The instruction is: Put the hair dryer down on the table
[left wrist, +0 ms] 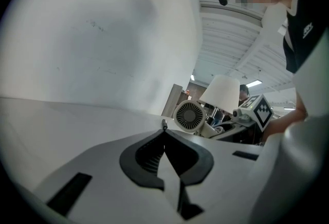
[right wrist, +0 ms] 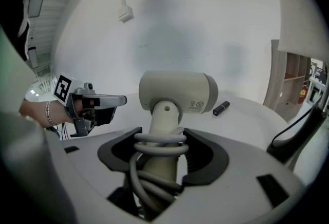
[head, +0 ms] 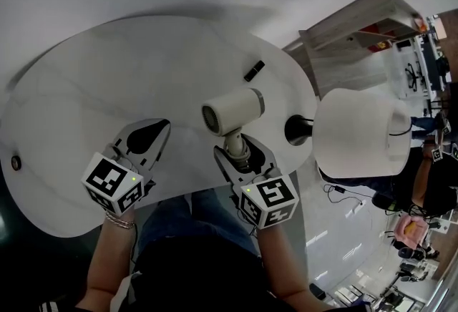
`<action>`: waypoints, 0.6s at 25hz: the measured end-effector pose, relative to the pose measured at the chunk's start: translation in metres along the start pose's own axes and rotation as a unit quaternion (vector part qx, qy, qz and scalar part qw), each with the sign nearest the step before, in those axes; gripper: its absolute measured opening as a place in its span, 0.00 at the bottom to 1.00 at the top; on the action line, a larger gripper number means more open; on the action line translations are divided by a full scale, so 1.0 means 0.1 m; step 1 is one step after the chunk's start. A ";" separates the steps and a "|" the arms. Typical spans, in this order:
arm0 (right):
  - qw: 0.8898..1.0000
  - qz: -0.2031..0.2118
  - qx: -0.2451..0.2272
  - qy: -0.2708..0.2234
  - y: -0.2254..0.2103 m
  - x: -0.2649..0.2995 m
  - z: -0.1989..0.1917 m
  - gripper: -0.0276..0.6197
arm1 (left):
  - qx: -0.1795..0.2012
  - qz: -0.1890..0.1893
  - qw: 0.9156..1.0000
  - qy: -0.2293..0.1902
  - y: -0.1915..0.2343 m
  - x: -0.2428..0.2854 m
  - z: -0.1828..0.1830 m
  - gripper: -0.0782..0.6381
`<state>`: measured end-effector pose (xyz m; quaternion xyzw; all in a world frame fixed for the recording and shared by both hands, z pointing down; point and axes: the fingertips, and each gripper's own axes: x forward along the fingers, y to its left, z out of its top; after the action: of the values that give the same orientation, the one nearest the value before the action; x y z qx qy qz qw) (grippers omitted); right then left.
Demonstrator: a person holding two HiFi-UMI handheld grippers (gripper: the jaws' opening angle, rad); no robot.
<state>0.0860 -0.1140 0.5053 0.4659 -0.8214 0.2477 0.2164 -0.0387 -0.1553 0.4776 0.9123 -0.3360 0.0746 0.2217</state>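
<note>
A cream hair dryer (head: 232,111) is over the white oval table (head: 107,67), its barrel level and its round grille turned left. My right gripper (head: 241,152) is shut on its handle, where a grey cord is coiled. In the right gripper view the handle (right wrist: 163,130) stands between the dark pads, with the barrel (right wrist: 177,92) above. My left gripper (head: 152,136) is to the dryer's left, over the table, with its jaws together and nothing in them. From the left gripper (left wrist: 164,134) view the dryer's grille (left wrist: 190,114) shows ahead. Whether the dryer touches the table is unclear.
A small black stick (head: 254,71) lies on the table beyond the dryer. A lamp with a white shade (head: 361,133) and a black base (head: 297,129) stands at the table's right edge. A small round thing (head: 16,162) sits at the left rim. Shelves (head: 365,24) stand beyond.
</note>
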 end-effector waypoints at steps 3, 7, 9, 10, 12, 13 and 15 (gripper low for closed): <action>1.000 -0.004 0.005 0.009 -0.03 0.04 -0.05 0.45 | -0.006 0.001 1.000 0.004 0.03 0.00 -0.03 0.13; 1.000 -0.011 0.018 0.016 -0.09 0.07 -0.11 0.45 | -0.013 -0.002 1.000 0.008 0.02 0.05 -0.10 0.13; 1.000 -0.015 0.017 0.019 -0.10 0.06 -0.14 0.45 | -0.012 -0.008 1.000 0.010 -0.02 0.08 -0.12 0.13; 0.999 -0.017 0.016 0.021 -0.11 0.06 -0.16 0.45 | -0.013 -0.010 1.000 0.011 -0.03 0.09 -0.13 0.13; 0.999 -0.019 0.016 0.025 -0.12 0.08 -0.18 0.45 | -0.014 -0.015 1.000 0.014 -0.04 0.11 -0.15 0.13; 0.999 -0.019 0.018 0.027 -0.13 0.10 -0.19 0.45 | -0.015 -0.016 1.000 0.015 -0.04 0.12 -0.15 0.13; 0.999 -0.021 0.019 0.032 -0.16 0.13 -0.22 0.45 | -0.017 -0.015 1.000 0.017 -0.03 0.13 -0.17 0.13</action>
<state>0.0960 -0.1164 0.5336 0.4787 -0.7996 0.2732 0.2385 -0.0262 -0.1532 0.4951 0.9118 -0.3198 0.0810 0.2444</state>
